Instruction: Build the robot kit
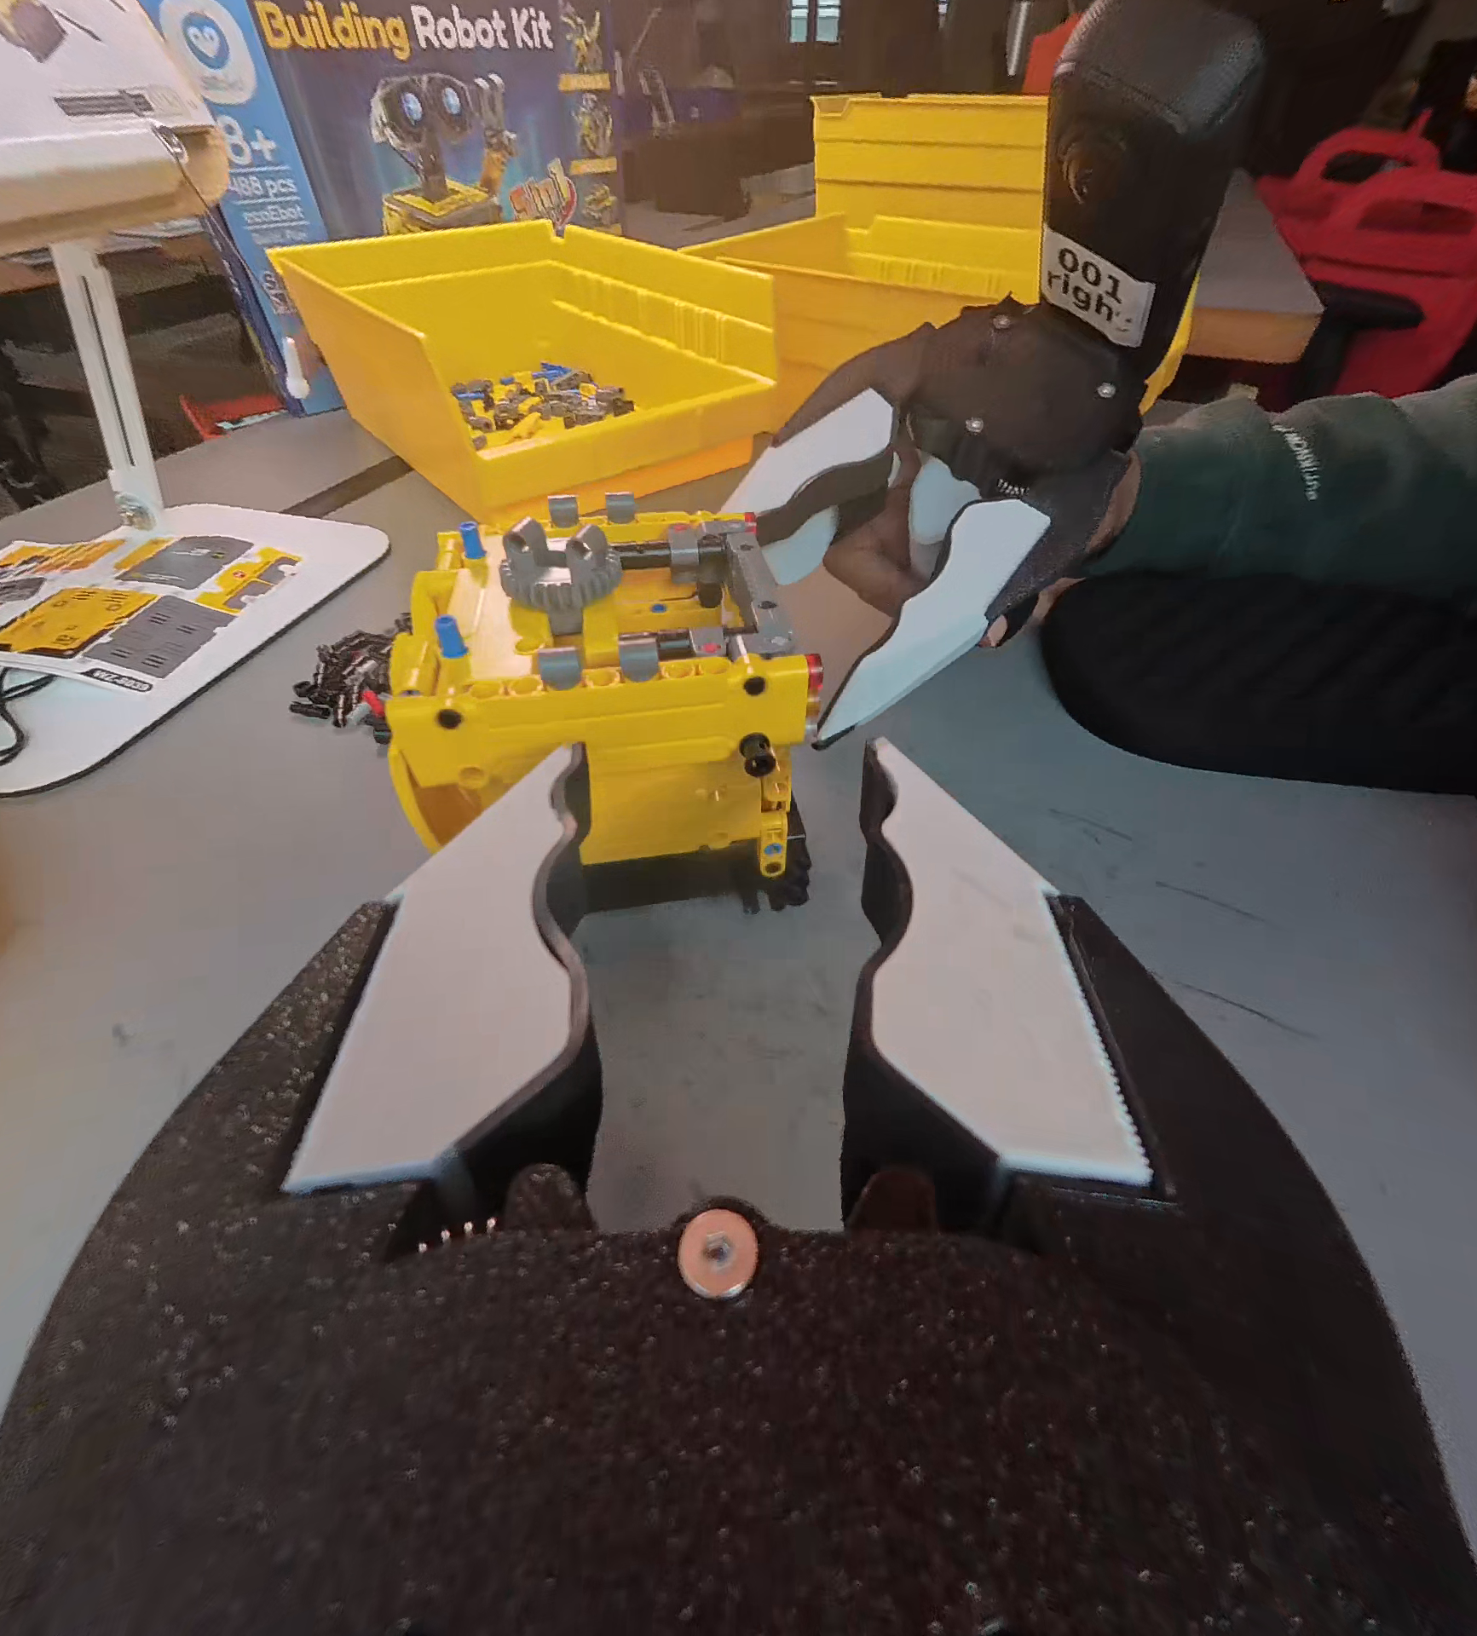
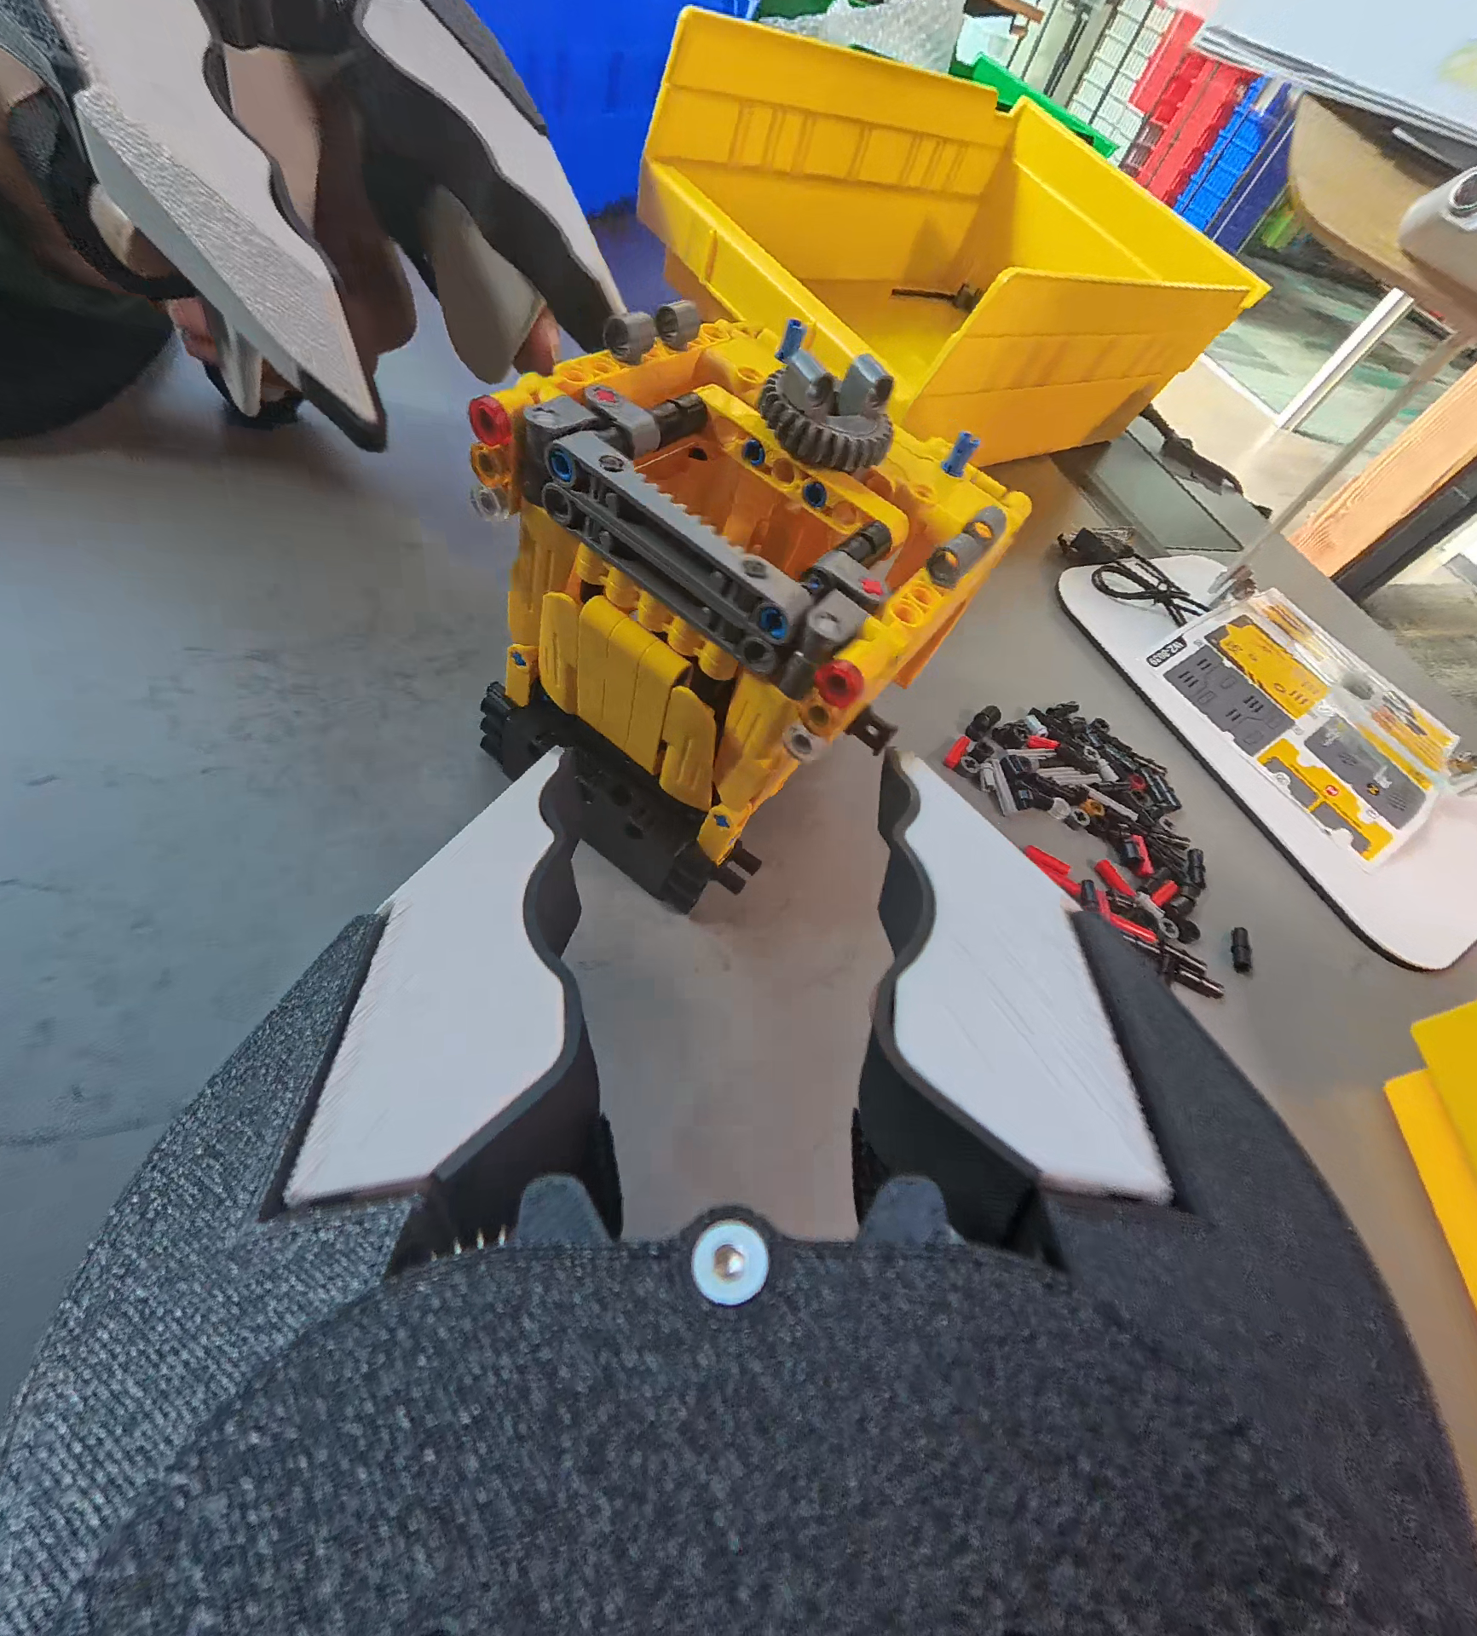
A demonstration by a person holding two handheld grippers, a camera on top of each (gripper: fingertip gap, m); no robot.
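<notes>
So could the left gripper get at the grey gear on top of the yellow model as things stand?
Probably yes: the left gripper is open just short of the yellow model, and the grey gear sits uncovered on top.

Before me on the grey table stands a yellow brick-built model topped by a grey gear. Beside it lies a heap of small black and red pins. Behind sits a yellow bin holding loose pieces, near a blue kit box and a sticker sheet on a white stand base.

Print is legible on the blue kit box, the right gripper's white label and the sticker sheet.
</notes>
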